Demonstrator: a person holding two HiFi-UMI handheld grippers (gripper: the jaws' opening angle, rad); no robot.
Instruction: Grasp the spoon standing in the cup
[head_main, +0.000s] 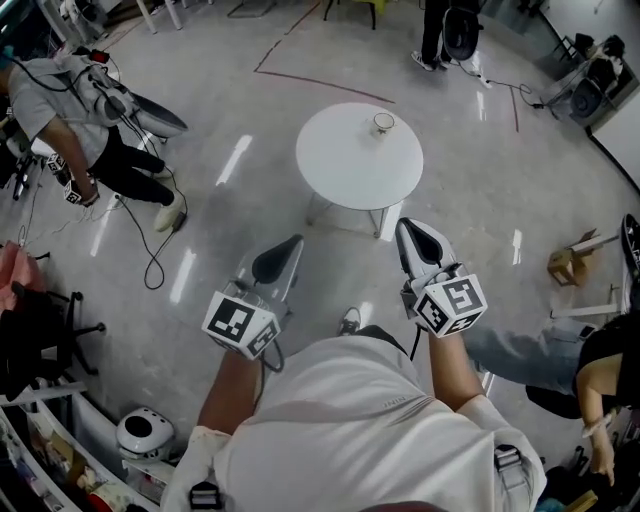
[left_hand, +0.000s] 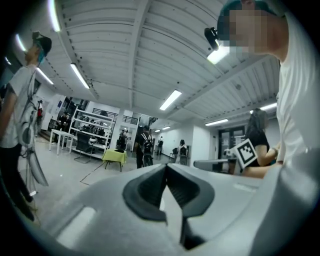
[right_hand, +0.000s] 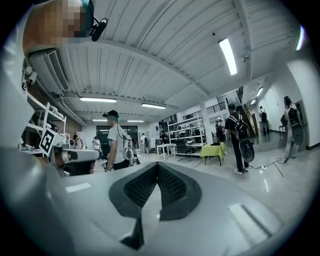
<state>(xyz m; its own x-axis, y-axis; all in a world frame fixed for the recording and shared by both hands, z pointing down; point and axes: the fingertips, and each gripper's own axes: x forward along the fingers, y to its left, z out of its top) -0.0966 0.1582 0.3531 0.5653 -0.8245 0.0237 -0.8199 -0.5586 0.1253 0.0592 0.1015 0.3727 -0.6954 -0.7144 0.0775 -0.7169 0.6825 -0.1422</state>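
A small cup with a spoon standing in it sits near the far edge of a round white table ahead of me in the head view. My left gripper hovers over the floor, short of the table's near left side, jaws shut and empty. My right gripper is held near the table's near right edge, also shut with nothing in it. Both point upward: the left gripper and the right gripper see only ceiling and room in their own views. The cup is hidden there.
A person stands at the left with a cable trailing on the floor. Another person is close at the lower right, next to a cardboard box. A white helmet-like object lies at the lower left.
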